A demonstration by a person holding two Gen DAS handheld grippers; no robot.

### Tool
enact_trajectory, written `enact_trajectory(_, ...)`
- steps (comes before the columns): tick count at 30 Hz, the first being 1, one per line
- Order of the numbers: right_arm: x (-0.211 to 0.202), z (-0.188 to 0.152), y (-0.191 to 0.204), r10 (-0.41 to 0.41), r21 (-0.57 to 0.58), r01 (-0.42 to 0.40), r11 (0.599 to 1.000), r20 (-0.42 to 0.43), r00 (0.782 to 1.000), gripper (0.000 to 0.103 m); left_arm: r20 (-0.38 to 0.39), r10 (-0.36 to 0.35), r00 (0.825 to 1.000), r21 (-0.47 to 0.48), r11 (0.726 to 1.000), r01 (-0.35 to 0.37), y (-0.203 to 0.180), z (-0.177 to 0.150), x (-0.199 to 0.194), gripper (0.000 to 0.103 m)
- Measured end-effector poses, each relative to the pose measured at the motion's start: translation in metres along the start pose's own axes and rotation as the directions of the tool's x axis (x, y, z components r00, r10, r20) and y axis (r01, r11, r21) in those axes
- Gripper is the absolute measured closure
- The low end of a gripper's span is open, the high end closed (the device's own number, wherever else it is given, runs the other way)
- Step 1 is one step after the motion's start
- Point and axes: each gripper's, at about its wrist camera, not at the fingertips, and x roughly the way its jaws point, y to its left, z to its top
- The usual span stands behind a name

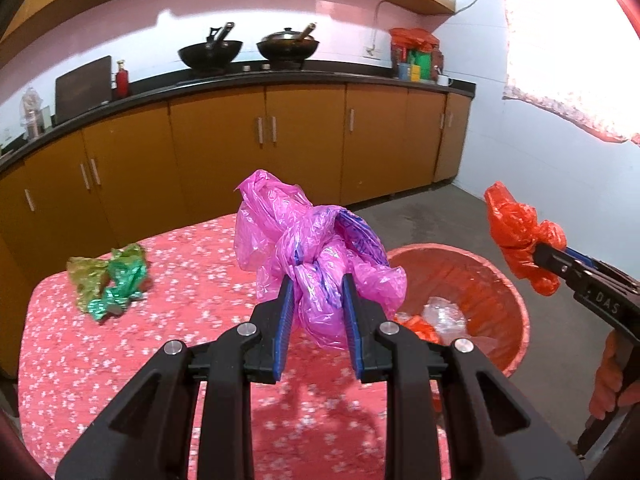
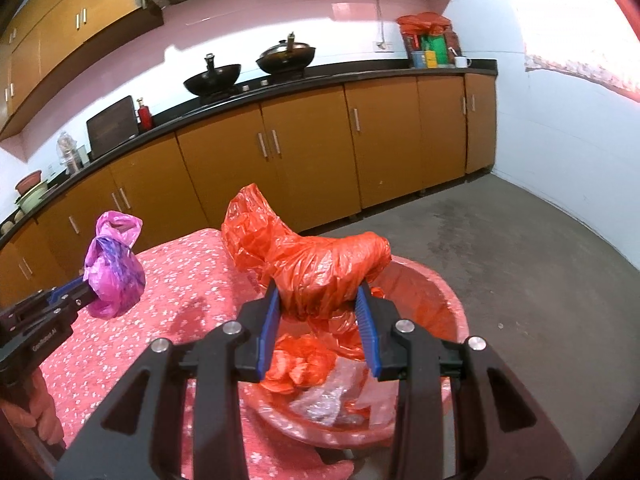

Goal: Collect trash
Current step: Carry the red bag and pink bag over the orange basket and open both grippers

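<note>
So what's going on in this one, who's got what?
A person is clearing plastic trash off a kitchen table with two handheld grippers. The left gripper is shut on a crumpled pink bag, held above the red floral tablecloth. The right gripper is shut on a crumpled orange bag, held above the red bin, which already holds orange and clear plastic. A green wrapper lies uncollected on the table.
</note>
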Motion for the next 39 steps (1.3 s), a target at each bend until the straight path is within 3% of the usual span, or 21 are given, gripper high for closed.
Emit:
enact_trajectory(22,0.013,-0.006,-0.042,-0.073,0.075,0.074,0.994,-0.018,0.997,0.067,-0.049,-0.107,0.993,0.054,0.992,0.110,-0.055,-0.005,0.028,0.079)
enact_trajectory(39,0.044,-0.008,-0.051,-0.107,0.097,0.110,0.989,-0.043,0.993,0.067,-0.118,-0.198,0.973,0.098,0.973,0.210,-0.089,-0.016,0.075,0.078)
